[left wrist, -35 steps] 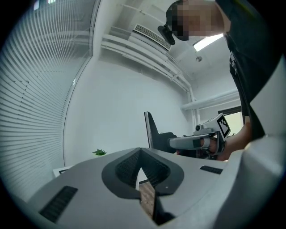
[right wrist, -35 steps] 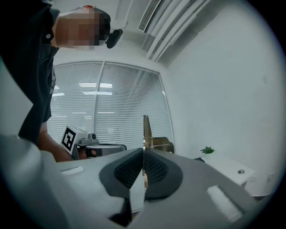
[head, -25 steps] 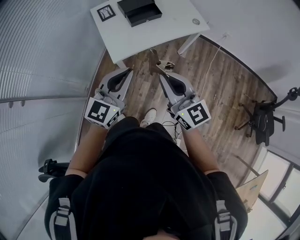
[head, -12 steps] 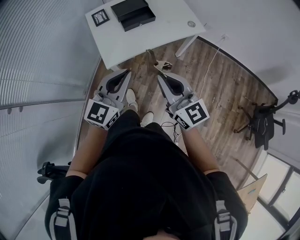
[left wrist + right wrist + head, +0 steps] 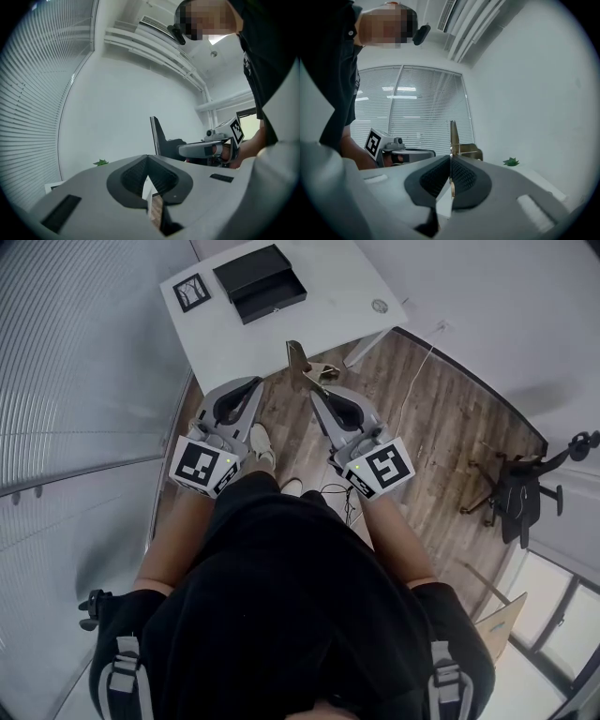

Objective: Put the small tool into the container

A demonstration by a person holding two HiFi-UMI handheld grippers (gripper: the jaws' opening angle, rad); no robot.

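In the head view a black open container (image 5: 260, 282) lies on the white table (image 5: 309, 310) at the top. My right gripper (image 5: 314, 390) is shut on the small tool (image 5: 305, 364), a thin brass-coloured piece that sticks out past the jaws over the table's near edge. The right gripper view shows the tool (image 5: 453, 136) standing upright from my right gripper (image 5: 451, 161). Beside it, over the wooden floor, my left gripper (image 5: 258, 382) is shut and holds nothing. In the left gripper view the jaws of my left gripper (image 5: 148, 161) meet, with the tool (image 5: 157, 136) a dark shape behind.
A square marker card (image 5: 191, 292) lies left of the container and a small round disc (image 5: 379, 306) near the table's right edge. A wall of blinds runs along the left. A black office chair (image 5: 520, 493) stands at the right, and a cable crosses the wooden floor (image 5: 422, 418).
The table and container have slid lower and nearer in the head view as the person steps toward them. Both grippers have advanced; the tool now reaches the table's near edge.
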